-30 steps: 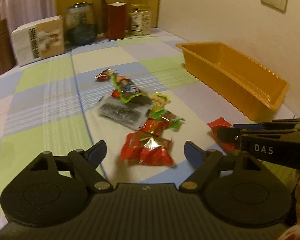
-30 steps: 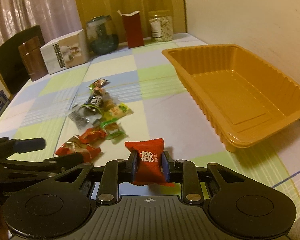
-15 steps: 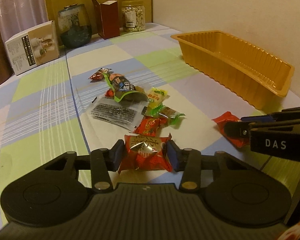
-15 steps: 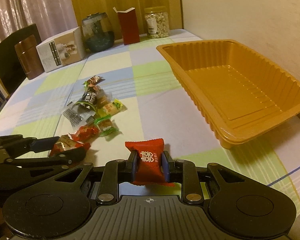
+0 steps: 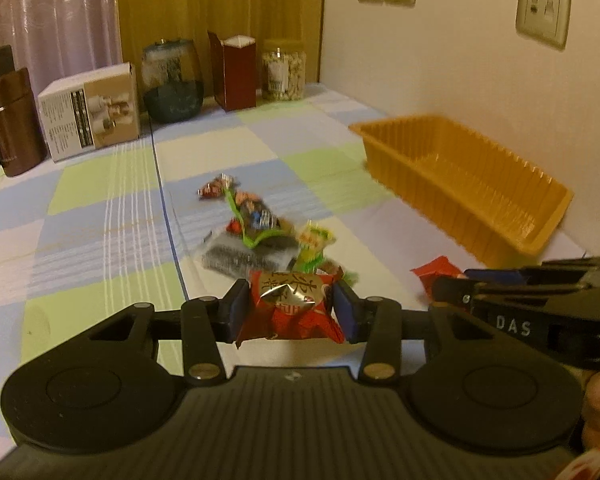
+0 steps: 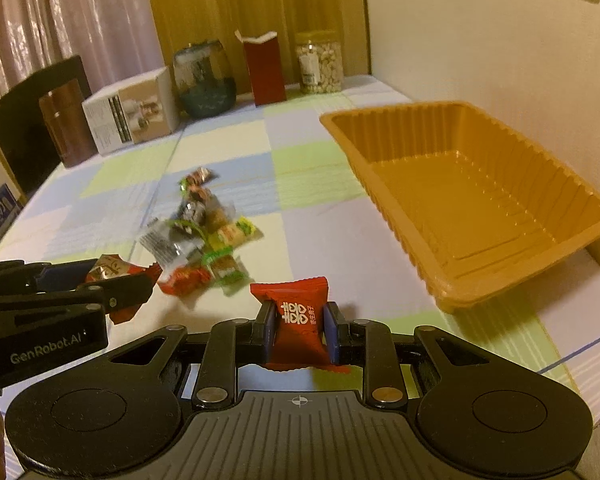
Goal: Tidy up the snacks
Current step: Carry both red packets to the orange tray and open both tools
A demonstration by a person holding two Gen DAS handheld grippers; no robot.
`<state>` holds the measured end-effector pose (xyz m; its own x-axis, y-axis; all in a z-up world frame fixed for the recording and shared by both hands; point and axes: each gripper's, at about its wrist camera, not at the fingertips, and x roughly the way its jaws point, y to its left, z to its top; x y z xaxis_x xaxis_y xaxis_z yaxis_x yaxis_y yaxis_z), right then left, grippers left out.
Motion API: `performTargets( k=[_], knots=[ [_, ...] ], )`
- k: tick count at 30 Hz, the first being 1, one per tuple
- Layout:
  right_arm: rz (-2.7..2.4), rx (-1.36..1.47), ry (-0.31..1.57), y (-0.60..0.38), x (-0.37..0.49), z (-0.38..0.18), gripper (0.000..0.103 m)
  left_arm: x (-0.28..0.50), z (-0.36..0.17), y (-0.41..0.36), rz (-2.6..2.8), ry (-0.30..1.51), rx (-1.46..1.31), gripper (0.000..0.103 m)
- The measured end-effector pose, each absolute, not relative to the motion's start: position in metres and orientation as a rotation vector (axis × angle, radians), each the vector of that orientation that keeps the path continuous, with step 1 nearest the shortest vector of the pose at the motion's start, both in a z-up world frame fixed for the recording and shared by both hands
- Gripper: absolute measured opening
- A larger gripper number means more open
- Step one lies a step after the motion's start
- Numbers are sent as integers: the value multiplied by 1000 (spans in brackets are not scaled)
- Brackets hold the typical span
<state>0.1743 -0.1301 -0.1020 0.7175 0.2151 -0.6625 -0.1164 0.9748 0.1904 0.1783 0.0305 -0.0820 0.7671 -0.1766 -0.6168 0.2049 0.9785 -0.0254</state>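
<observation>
My left gripper (image 5: pixel 292 310) is shut on a red and gold candy packet (image 5: pixel 290 300), held just above the checked tablecloth. My right gripper (image 6: pixel 298 330) is shut on a red candy packet with white characters (image 6: pixel 298 322). A loose pile of wrapped snacks (image 5: pixel 260 236) lies beyond the left gripper, in the middle of the table, and shows as the snack pile (image 6: pixel 198 236) in the right wrist view. The empty orange tray (image 6: pixel 480 208) stands to the right of both grippers. Each gripper appears at the edge of the other's view.
At the table's far end stand a white box (image 5: pixel 90 116), a dark glass jar (image 5: pixel 172 80), a red carton (image 5: pixel 234 70), a jar of nuts (image 5: pixel 284 70) and a brown canister (image 5: pixel 12 120). A wall with sockets runs along the right, behind the tray.
The left gripper closed on the red and gold packet and lifted it off the cloth. The right gripper kept its red packet and barely moved.
</observation>
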Motion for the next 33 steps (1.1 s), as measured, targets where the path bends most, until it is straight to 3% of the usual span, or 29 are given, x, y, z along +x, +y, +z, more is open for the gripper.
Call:
performTargets(
  k=[14,33],
  knots=[
    [89,192,581,-204,181,-20,26,201,-26,-37,-333,569,10,42],
    [-34,168,662,-289,231,-63,26,260,-53,-125,-475,617,35,43]
  ],
)
